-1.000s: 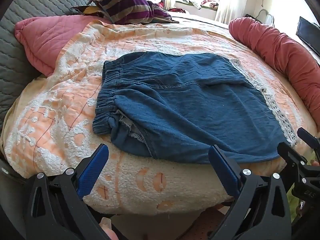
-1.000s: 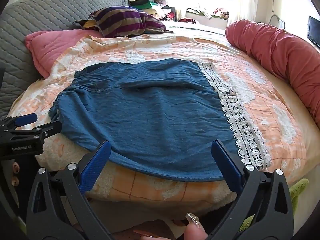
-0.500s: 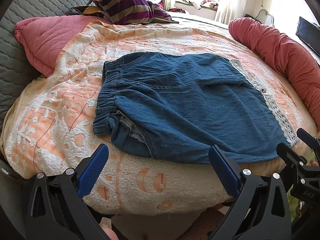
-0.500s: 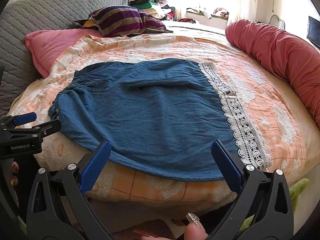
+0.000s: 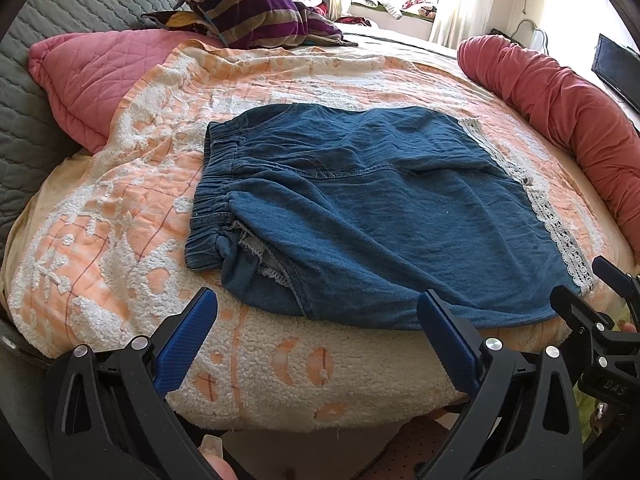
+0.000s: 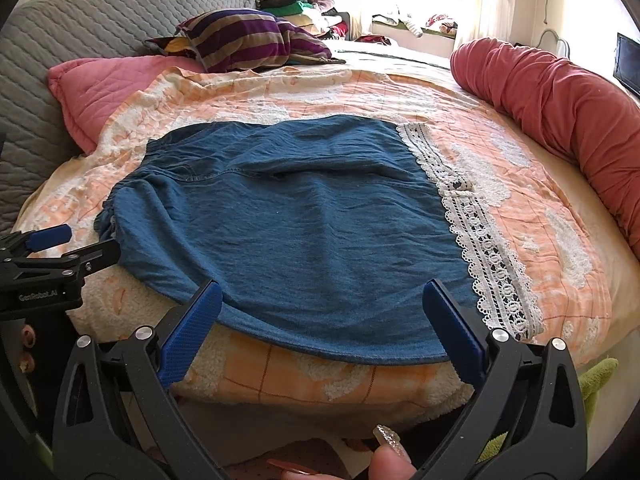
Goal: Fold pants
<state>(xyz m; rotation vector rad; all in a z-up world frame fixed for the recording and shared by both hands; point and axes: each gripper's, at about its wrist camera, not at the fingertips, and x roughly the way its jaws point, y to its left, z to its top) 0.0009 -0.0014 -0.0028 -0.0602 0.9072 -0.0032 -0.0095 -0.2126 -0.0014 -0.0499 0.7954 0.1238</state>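
Blue denim pants [image 5: 372, 216] lie folded flat on the bed, with the elastic waistband at the left and white lace trim [image 5: 560, 232] along the right edge. They also show in the right wrist view [image 6: 304, 224]. My left gripper [image 5: 316, 334] is open and empty, hovering at the near edge of the bed by the waistband corner. My right gripper [image 6: 322, 320] is open and empty, just over the near hem of the pants. Each gripper shows at the edge of the other's view: the right one [image 5: 600, 320], the left one [image 6: 48, 264].
The pants rest on an orange and white fleece blanket [image 5: 120, 216]. A pink quilted pillow [image 5: 96, 76] and a striped pillow [image 5: 248, 16] lie at the back left. A red bolster [image 5: 576, 120] runs along the right. A grey quilted headboard [image 6: 80, 20] stands behind.
Both grippers have eased slightly toward the pants. Nothing was taken hold of and the pants have not moved.
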